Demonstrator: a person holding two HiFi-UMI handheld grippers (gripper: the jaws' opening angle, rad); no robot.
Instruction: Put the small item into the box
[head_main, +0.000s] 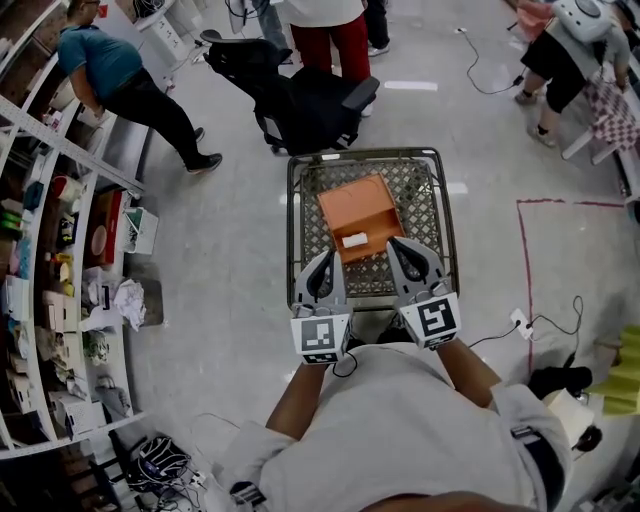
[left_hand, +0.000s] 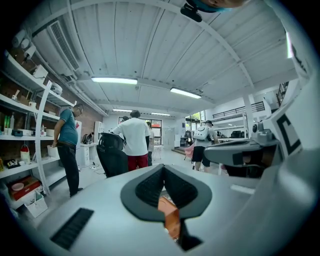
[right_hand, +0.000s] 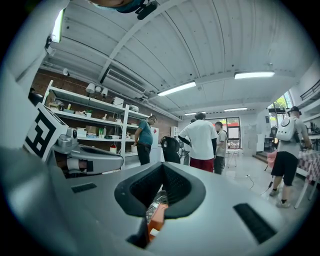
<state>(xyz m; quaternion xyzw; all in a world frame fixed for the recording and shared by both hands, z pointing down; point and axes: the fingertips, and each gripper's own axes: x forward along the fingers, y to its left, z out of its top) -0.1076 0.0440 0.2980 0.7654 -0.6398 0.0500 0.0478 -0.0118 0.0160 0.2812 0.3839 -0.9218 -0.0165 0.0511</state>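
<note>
- Person's arms: seen in the head view at the bottom edge, in pale grey sleeves, with one gripper held in each hand.
- Left gripper (head_main: 327, 256): held above the near end of the cart with its marker cube towards the body. In the left gripper view the dark pads (left_hand: 150, 186) are pressed together at the tips and nothing is clamped between them. A patch of orange is seen below, through the gap behind the pads.
- Right gripper (head_main: 396, 244): held beside the left one and apart from it, over the same end of the cart. In the right gripper view the jaws are closed tip to tip and nothing is held. Orange and wire mesh are seen beneath.
- Shopping cart (head_main: 443, 200): a grey wire basket, placed directly in front of the person on a pale floor.
- Orange box (head_main: 358, 205): set inside the cart basket with its top open.
- Small white item (head_main: 355, 239): lying inside the orange box at its near side. In the head view it falls between the two gripper tips and is touched by neither.
- Red tape line (head_main: 526, 262): laid on the floor to the right of the cart.
- Black office chair (head_main: 300, 100): stood just beyond the cart's far end.
- Person in red trousers (head_main: 340, 40): stood behind the chair.
- Person in a teal shirt (head_main: 105, 65): bent towards the shelving (head_main: 60, 300), which is stocked along the left side.
</note>
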